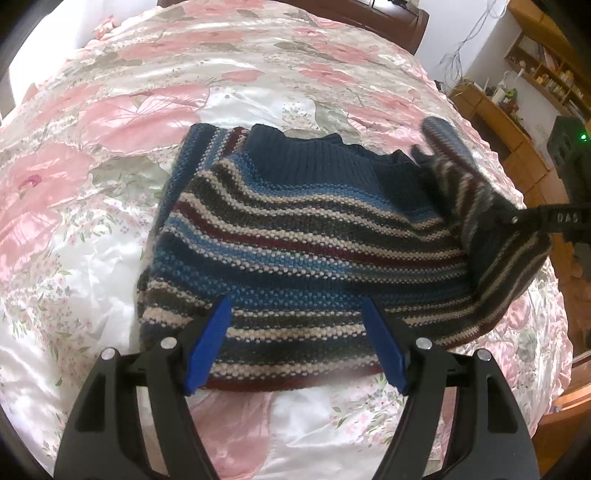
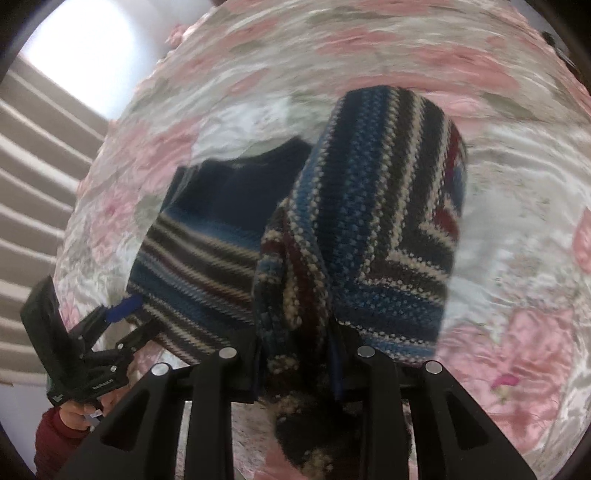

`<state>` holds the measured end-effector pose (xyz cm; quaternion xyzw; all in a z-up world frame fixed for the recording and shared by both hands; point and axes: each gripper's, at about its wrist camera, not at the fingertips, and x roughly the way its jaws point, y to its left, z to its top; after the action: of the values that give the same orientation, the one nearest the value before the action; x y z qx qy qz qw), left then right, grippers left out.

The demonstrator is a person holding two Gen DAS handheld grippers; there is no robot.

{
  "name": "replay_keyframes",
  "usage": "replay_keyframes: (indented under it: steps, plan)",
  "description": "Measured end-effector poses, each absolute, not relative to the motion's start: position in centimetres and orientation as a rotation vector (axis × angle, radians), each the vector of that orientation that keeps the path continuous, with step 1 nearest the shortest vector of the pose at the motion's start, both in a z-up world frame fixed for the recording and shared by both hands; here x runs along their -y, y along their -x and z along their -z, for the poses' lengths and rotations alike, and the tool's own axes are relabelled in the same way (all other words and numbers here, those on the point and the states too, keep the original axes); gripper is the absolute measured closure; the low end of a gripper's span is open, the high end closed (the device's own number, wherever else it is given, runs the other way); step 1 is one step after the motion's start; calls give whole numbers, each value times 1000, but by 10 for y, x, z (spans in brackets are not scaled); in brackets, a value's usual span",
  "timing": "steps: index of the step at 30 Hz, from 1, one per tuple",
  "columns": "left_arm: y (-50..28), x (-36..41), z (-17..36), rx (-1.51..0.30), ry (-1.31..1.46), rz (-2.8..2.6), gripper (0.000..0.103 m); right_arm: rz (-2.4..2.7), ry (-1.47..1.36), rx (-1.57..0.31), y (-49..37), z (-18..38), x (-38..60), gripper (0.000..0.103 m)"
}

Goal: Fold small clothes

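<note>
A striped knit sweater (image 1: 295, 236) in blue, grey, cream and dark red lies on the floral bedspread (image 1: 110, 110), its navy collar (image 1: 310, 155) at the far side. My left gripper (image 1: 295, 302) is open above the sweater's near hem, with nothing between its blue fingers (image 1: 216, 332). My right gripper (image 2: 297, 354) is shut on the sweater's right sleeve (image 2: 380, 206) and holds it lifted off the bed, blurred. In the left wrist view that sleeve (image 1: 491, 221) hangs from the right gripper (image 1: 517, 219). The left gripper (image 2: 135, 317) shows at the lower left of the right wrist view.
A dark wooden headboard (image 1: 388, 22) stands behind the bed. Wooden shelves and a desk (image 1: 517, 110) with small items line the right wall. A hand with a red sleeve (image 2: 62, 432) holds the left gripper. A pleated curtain (image 2: 33, 184) hangs at the left.
</note>
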<state>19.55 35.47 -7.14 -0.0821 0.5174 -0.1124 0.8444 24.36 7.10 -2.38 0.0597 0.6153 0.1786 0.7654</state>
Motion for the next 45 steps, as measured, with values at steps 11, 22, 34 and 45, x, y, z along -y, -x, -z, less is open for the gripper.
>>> replay_keyframes:
  steps: [11, 22, 34, 45]
  plan:
    - [-193, -362, 78, -1115, 191, 227, 30, -462, -111, -1368, -234, 55, -115, 44]
    - [-201, -325, 65, -1112, 204, 277, 28, -412, -237, -1269, -216, 16, -28, 44]
    - [-242, -259, 81, -1203, 326, 355, 24, -290, -299, -1325, -190, 71, 67, 44]
    - [-268, -222, 106, -1293, 424, 405, 27, -309, -323, -1324, -179, 91, 91, 44]
